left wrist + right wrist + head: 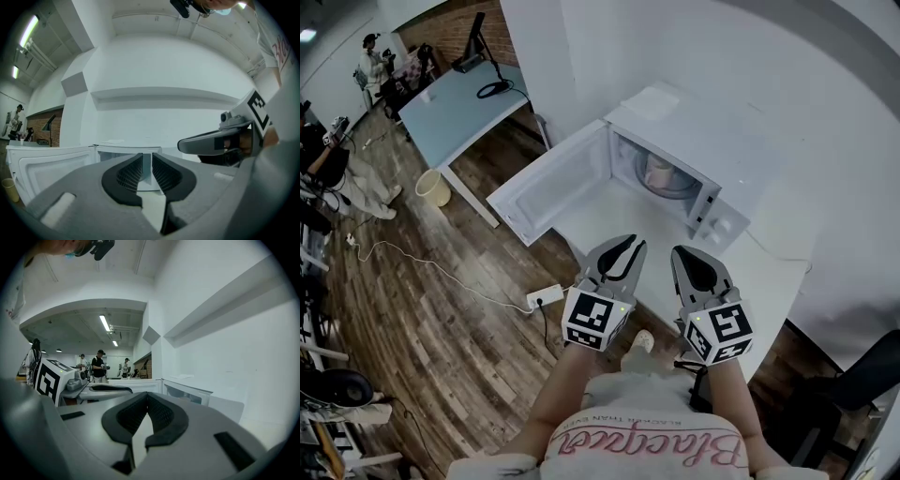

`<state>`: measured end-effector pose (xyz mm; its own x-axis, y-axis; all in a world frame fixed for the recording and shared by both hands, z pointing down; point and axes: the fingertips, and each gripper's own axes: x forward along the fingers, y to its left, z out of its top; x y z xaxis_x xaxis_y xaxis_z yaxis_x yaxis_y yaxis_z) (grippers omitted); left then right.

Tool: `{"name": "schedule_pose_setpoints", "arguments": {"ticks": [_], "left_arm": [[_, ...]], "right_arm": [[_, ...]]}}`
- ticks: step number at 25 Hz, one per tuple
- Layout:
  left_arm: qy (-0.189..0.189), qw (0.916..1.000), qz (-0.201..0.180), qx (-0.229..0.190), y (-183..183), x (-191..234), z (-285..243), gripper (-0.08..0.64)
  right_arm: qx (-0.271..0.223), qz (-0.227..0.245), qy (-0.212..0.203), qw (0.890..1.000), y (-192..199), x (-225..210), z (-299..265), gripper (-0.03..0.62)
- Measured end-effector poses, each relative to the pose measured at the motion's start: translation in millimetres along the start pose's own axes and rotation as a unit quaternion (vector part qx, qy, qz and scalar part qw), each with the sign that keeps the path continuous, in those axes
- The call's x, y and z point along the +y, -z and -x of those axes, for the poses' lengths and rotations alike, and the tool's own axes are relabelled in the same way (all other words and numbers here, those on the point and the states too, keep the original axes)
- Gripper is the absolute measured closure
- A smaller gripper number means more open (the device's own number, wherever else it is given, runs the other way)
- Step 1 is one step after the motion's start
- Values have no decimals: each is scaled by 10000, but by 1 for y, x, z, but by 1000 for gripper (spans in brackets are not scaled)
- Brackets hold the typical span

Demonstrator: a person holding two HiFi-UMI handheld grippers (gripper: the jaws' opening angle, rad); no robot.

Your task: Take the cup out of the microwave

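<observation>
Pale cylindrical cup (659, 172) inside boxy white microwave (698, 141), door (548, 187) swung left. Ribbed black jaws of left tool (629, 244) slightly apart, empty; right tool (679, 251) jaws together.

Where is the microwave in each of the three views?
Head view: the microwave, upper centre, door swung open leftward.
Left gripper view: microwave low centre, its door at left.
Right gripper view: microwave just right of centre.
Shared landmark: the brick wall.

Bright, even light from ceiling strips (105, 323); heavy fisheye bending, dark rounded corners.
</observation>
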<state>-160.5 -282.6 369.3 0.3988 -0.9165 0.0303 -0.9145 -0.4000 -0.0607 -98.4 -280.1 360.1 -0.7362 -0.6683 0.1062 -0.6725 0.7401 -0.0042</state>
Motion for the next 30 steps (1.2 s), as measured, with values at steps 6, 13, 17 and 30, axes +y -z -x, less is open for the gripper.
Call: {"name": "schedule_pose_setpoints", "arguments": {"ticks": [6,13,17,30], "left_arm": [[-10,9999,47,95,4,19,-37,495],[82,9993,163,329,20,29,-76,495],[180,9987,215,432,28,30,-97,495],[-91,9976,422,542,50,54,-133,363]], "right_arm": [[67,-62,3,10000,0,-28,-24,581],[228,-143,-86,9996,11,-49,-46,581],[315,-191,-184,9992,20,-53,-57,581],[487,-166,-196,9985,38,-70,-74,581]]}}
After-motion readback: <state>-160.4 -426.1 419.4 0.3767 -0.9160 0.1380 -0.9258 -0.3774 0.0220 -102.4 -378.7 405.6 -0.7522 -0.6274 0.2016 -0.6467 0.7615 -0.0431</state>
